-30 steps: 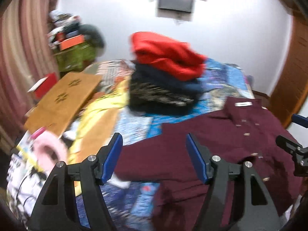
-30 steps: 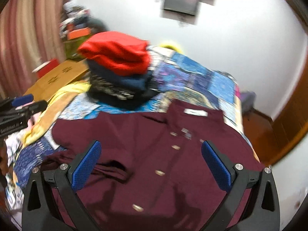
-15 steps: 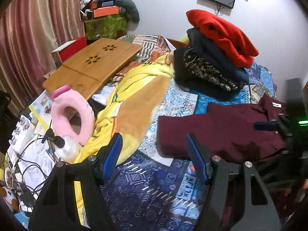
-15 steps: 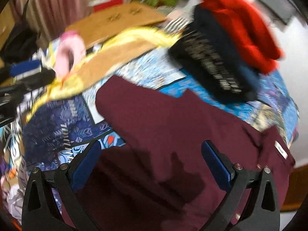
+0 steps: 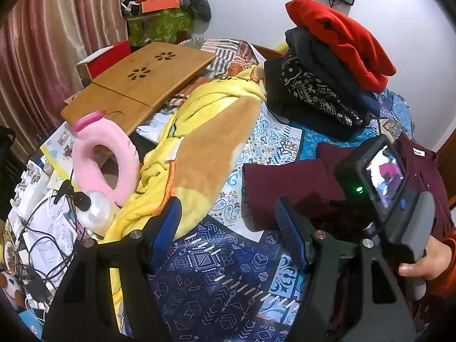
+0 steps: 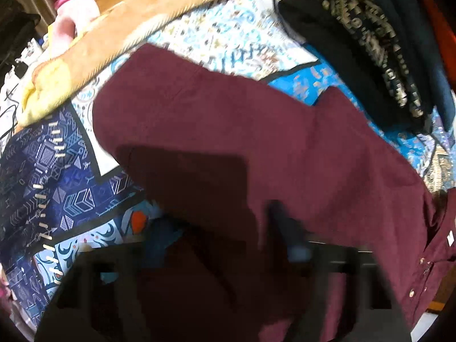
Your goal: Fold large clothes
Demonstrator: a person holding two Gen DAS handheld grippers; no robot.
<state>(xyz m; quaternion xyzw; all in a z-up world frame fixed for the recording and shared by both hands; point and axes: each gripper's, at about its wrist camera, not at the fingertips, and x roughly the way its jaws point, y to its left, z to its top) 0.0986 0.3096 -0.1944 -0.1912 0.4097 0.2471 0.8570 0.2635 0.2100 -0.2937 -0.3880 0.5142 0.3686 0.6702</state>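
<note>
A maroon button-up shirt (image 5: 287, 179) lies spread on the patterned blue bedspread (image 5: 216, 259), collar to the right. It fills the right wrist view (image 6: 256, 142). My left gripper (image 5: 228, 228) is open and empty, held above the bedspread just left of the shirt's sleeve. My right gripper (image 6: 216, 242) is low over the shirt and heavily blurred; its jaws look narrower than before, but I cannot tell whether they hold cloth. In the left wrist view only its camera body (image 5: 384, 182) and the hand show.
A stack of folded clothes topped by a red one (image 5: 336, 34) stands at the back of the bed. A yellow-brown blanket (image 5: 199, 148), pink neck pillow (image 5: 105, 159), wooden lap table (image 5: 142, 85) and cables (image 5: 42, 228) crowd the left.
Both grippers swung left and down toward the shirt's sleeve side. The right gripper dropped close onto the shirt and its fingers drew nearer together.
</note>
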